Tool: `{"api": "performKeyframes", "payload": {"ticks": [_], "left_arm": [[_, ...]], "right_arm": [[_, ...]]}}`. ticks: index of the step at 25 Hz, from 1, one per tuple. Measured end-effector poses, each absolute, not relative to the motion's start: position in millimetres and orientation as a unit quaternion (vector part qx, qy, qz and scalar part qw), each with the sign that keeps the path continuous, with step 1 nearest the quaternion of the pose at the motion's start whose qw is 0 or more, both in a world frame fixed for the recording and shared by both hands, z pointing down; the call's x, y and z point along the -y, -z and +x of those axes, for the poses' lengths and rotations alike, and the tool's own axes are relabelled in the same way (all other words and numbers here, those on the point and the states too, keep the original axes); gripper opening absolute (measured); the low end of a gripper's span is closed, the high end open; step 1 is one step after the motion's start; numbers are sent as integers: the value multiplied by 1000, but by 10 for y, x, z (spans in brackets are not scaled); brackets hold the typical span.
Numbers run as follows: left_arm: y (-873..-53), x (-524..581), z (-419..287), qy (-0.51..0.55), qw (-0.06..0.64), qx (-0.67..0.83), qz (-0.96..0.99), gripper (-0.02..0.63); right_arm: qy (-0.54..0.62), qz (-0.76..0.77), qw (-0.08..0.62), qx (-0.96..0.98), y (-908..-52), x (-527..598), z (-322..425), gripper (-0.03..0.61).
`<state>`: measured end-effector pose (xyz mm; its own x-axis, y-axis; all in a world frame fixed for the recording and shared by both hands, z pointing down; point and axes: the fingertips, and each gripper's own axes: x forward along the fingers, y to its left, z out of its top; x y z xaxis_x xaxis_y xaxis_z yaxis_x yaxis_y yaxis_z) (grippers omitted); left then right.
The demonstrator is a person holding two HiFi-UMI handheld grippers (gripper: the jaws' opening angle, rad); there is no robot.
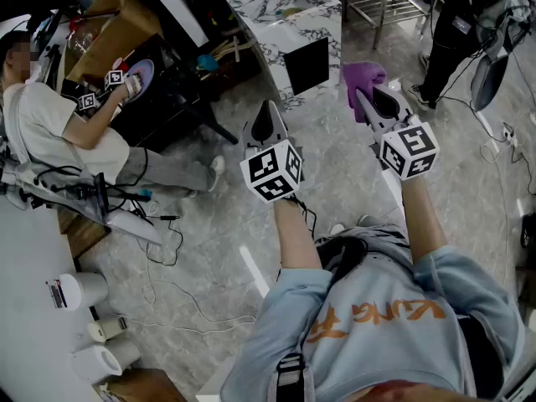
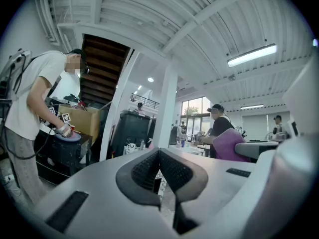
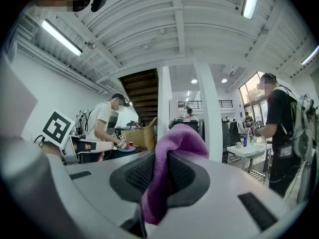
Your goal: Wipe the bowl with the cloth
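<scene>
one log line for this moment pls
left claw: shut, empty | right claw: shut on purple cloth | wiping: not under way

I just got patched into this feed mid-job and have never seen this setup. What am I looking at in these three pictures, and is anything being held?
There is no robot arm. A person holds a two-jaw gripper in each hand, each carrying a marker cube. The head view looks down from the person's head at both arms above a marbled floor. The other two pictures each look along one gripper's jaws. The left gripper is shut on nothing. The right gripper is clamped on a purple cloth. No bowl shows near either gripper.
</scene>
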<state>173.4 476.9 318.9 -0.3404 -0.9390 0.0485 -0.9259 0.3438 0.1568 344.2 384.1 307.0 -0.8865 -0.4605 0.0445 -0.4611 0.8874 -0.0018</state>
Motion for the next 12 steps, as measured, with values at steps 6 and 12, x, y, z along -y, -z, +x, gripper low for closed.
{"api": "performKeyframes", "payload": {"ticks": [6,12], "left_arm": [[-3201,-4576,1772,52,66,806,586,23],[-3141,-4377,1741,61,66,797,597,23]], "right_arm": [[4,238,24,971,-3048,-3725,3403,75],[15,244,23,969,-2946,-3588,3398,75]]}}
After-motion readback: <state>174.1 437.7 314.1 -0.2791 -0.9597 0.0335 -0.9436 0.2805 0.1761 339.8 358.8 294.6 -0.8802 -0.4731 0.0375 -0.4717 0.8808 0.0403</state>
